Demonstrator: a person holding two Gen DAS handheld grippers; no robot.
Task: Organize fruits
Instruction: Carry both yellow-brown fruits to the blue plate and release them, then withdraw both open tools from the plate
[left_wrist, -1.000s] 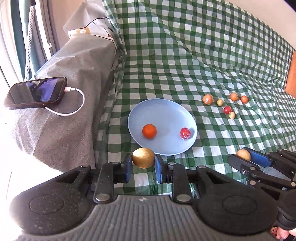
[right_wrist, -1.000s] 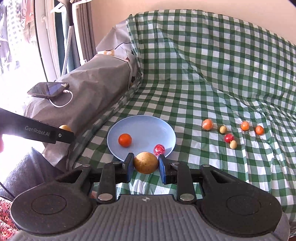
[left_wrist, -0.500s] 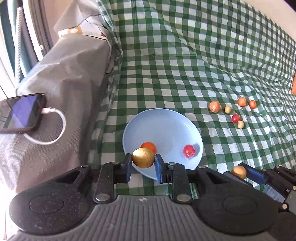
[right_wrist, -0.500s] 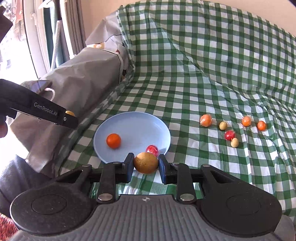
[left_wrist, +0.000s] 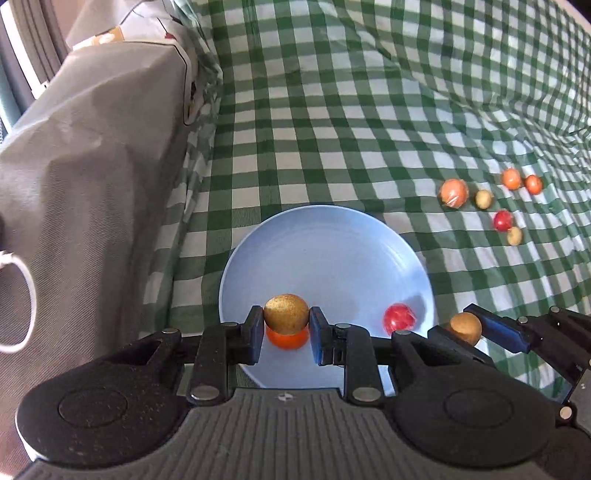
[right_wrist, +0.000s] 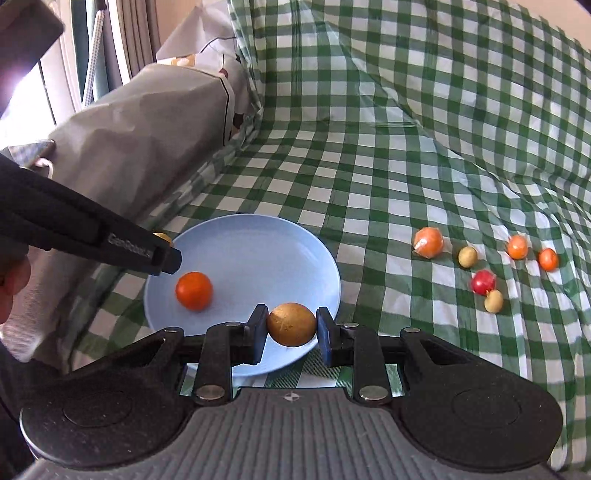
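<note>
My left gripper (left_wrist: 286, 319) is shut on a golden-brown round fruit (left_wrist: 286, 318), held over the near side of the light blue plate (left_wrist: 325, 251). An orange fruit (left_wrist: 287, 340) lies on the plate just under it, and a red fruit (left_wrist: 400, 317) lies to its right. My right gripper (right_wrist: 291, 325) is shut on a second golden-brown fruit (right_wrist: 291, 324) above the plate's (right_wrist: 258, 243) near rim. In the right wrist view the orange fruit (right_wrist: 194, 290) sits on the plate, with the left gripper's fingers (right_wrist: 140, 253) above it; the red fruit is hidden there.
Several small fruits, among them an orange one (right_wrist: 428, 242), a red one (right_wrist: 483, 282) and a yellowish one (right_wrist: 467, 256), lie on the green checked cloth (right_wrist: 369, 177) right of the plate. A grey covered block (left_wrist: 85, 155) stands left, with a white cable (left_wrist: 18, 291).
Both grippers have moved forward and down toward the plate, each still carrying its fruit. The left one now hangs over the orange fruit; the phone has slipped out of the left view.
</note>
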